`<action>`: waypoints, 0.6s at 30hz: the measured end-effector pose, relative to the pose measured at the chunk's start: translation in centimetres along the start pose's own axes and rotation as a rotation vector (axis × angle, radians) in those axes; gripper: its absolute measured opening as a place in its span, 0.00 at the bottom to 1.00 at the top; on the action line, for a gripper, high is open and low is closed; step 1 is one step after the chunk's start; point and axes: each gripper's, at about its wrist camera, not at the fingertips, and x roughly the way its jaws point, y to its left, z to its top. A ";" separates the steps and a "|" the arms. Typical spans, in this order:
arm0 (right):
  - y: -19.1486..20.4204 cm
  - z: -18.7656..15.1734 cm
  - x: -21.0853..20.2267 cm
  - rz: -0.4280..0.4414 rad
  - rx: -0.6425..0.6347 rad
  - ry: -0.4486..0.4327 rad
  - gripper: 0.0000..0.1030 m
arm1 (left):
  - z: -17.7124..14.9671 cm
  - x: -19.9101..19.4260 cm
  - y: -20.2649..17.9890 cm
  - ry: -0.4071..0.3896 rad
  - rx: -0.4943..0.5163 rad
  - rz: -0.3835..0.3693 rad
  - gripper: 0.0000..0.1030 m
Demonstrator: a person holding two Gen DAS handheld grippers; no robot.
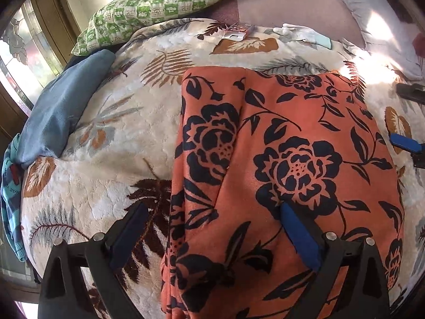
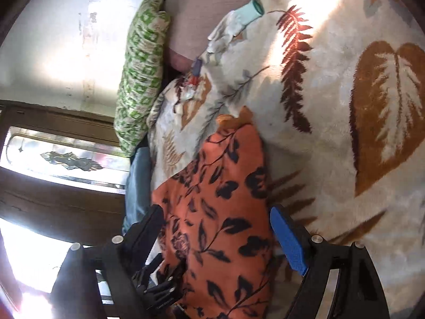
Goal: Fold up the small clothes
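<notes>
An orange garment with black flowers (image 1: 279, 133) lies folded flat on a cream blanket with a leaf pattern (image 1: 119, 138). My left gripper (image 1: 212, 218) stands open over the garment's near left part, its blue-padded finger (image 1: 297, 234) on the cloth and the other finger over the blanket. At the right edge of this view my right gripper (image 1: 406, 117) is open beside the garment. In the right wrist view the orange garment (image 2: 220, 186) runs between the wide-apart jaws of the right gripper (image 2: 217, 228); the pads do not press on it.
A green checked pillow (image 1: 170, 2) lies at the far side. A blue cloth (image 1: 63, 106) and a striped teal garment (image 1: 10, 199) lie at the blanket's left edge. A white glove with a mint cuff (image 1: 305, 33) and a small packet (image 1: 233, 34) lie beyond the orange garment.
</notes>
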 end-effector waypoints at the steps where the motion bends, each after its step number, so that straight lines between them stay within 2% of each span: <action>1: -0.4 0.6 1.2 -0.003 0.009 0.024 0.83 | 0.0 0.1 0.0 0.003 -0.001 -0.002 0.98; 3: -1.1 1.1 3.5 -0.012 0.010 0.069 0.82 | 0.2 0.4 0.1 0.011 -0.006 -0.003 0.99; 4: -1.3 1.2 4.6 -0.022 0.000 0.099 0.76 | 0.2 0.4 0.1 0.012 -0.006 0.000 0.99; 5: -1.0 1.1 5.4 -0.029 -0.015 0.109 0.45 | 0.3 0.5 0.0 0.011 -0.002 0.003 0.99; 6: -0.6 0.9 5.6 -0.038 -0.031 0.116 0.38 | 0.3 0.6 0.0 0.009 0.001 0.007 0.99; 9: 2.1 0.3 4.1 -0.059 -0.123 0.060 0.32 | 0.4 0.8 0.1 0.006 -0.002 0.005 1.00; 10: 2.2 0.2 4.4 -0.096 -0.138 0.063 0.32 | 0.4 0.9 0.1 0.010 -0.007 0.001 1.00; 12: 1.0 0.1 6.3 -0.245 -0.170 0.104 0.33 | 0.5 0.9 0.1 0.020 -0.014 0.001 1.00; 13: 0.5 0.1 6.2 -0.227 -0.144 0.099 0.36 | 0.5 0.8 0.0 0.018 -0.010 0.008 1.00; 15: 1.5 0.0 4.7 -0.215 -0.125 0.059 0.52 | 0.4 0.7 0.1 0.014 -0.006 0.011 1.00; 16: 2.2 -0.4 3.7 -0.190 -0.139 0.047 0.69 | 0.4 0.8 0.2 0.015 -0.008 0.007 1.00; 17: 2.9 -0.8 2.8 -0.153 -0.153 0.044 0.73 | 0.4 0.8 0.3 0.016 -0.011 0.003 1.00; 18: 3.3 -1.4 1.7 -0.130 -0.166 0.033 0.73 | 0.4 0.8 0.3 0.016 -0.013 0.002 1.00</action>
